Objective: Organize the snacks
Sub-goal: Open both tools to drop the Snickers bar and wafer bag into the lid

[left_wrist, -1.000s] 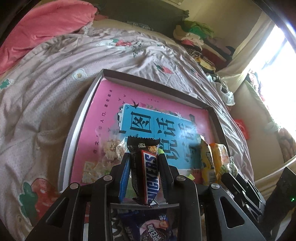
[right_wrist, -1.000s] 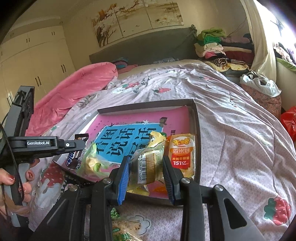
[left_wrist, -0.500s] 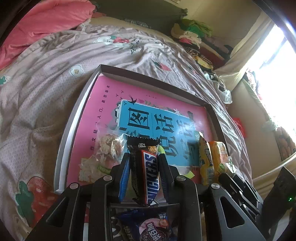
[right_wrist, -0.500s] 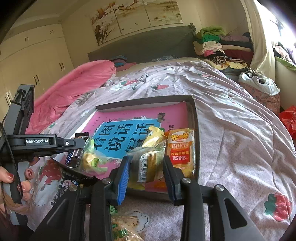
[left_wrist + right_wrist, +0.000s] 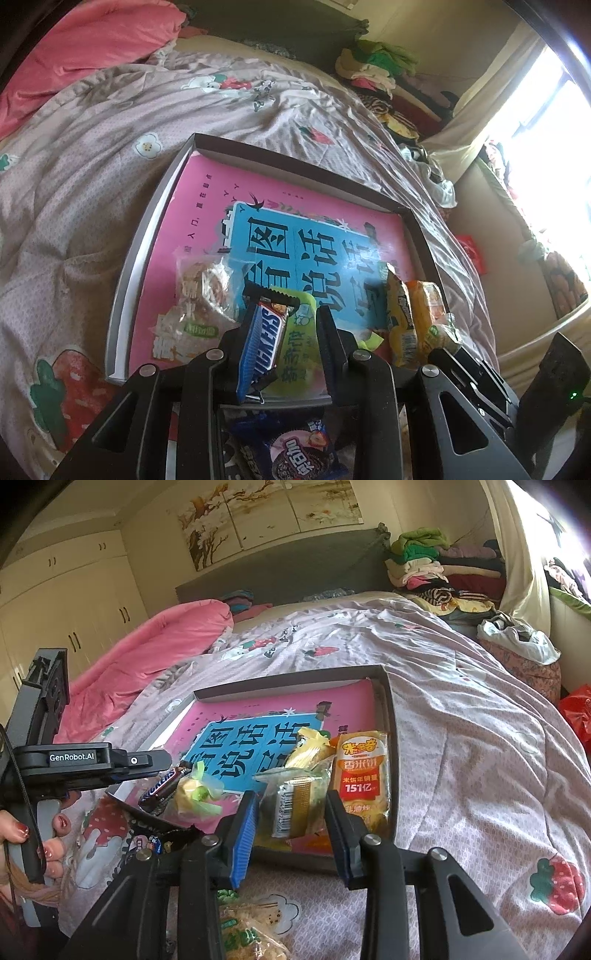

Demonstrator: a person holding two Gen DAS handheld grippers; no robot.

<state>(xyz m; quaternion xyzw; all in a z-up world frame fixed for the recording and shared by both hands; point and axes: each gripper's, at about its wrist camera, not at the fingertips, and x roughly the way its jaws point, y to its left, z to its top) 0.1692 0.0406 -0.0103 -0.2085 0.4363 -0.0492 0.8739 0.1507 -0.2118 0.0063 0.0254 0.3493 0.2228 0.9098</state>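
A shallow grey box (image 5: 147, 236) with a pink and blue printed bottom lies on the bed; it also shows in the right wrist view (image 5: 391, 716). My left gripper (image 5: 286, 325) is open; a Snickers bar (image 5: 262, 339) leans loose against its left finger, tilted over the box's near edge, above a green packet (image 5: 295, 350). My right gripper (image 5: 291, 808) is open around a clear packet with a gold label (image 5: 295, 805) at the box's near right corner. An orange rice-cracker pack (image 5: 360, 771) and a yellow packet (image 5: 308, 747) lie beside it.
A clear cookie packet (image 5: 199, 291) lies in the box's left part. A blue and pink snack bag (image 5: 291, 446) and a cookie bag (image 5: 247, 934) lie on the floral bedspread (image 5: 480, 738) before the box. A pink duvet (image 5: 155, 653) is at far left.
My left gripper has opened; the Snickers bar has tipped left against one finger. My right gripper has opened wider around the clear packet. Both have moved slightly back from the box.
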